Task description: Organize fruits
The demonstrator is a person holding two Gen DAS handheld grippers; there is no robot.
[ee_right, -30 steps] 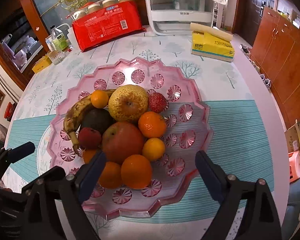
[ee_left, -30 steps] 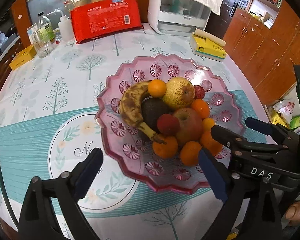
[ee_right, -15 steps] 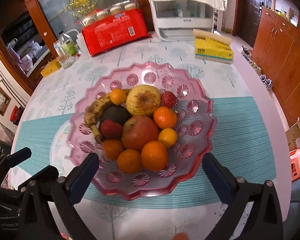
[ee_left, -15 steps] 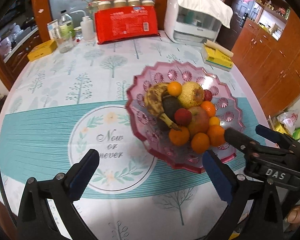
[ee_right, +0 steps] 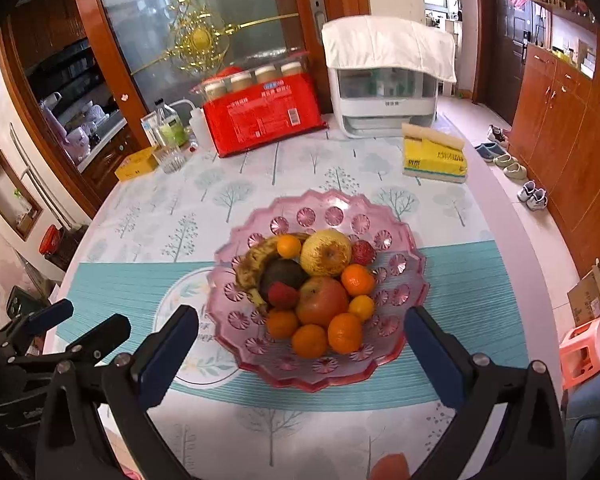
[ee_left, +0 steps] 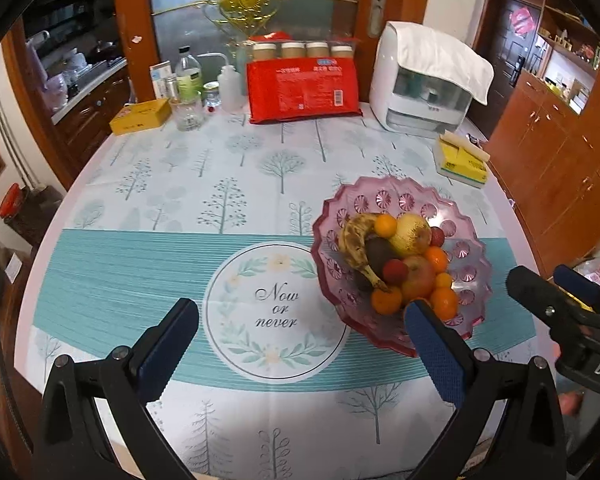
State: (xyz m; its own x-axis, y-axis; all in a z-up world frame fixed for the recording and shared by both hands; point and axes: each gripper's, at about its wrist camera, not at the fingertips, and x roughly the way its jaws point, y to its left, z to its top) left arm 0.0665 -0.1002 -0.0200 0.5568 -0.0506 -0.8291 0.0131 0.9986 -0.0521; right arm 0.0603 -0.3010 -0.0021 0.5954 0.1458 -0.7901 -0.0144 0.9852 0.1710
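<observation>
Both my claws, left (ee_left: pixel 300 344) and right (ee_right: pixel 300 344), gape empty; nudging the heaped pink plate (ee_right: pixel 400 354) at twelve o'clock could topple an orange (ee_right: pixel 344 332) onto the tabletop (ee_right: pixel 476 280).

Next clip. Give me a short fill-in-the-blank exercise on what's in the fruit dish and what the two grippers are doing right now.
1. All the fruit sits piled in a scalloped dish coloured ____.
2. The spotted banana lies on the pile's ____ side in both views.
3. The right gripper holds ____ between its fingers.
4. The left gripper has its fingers spread ____.

Missing words: pink; left; nothing; open
</observation>
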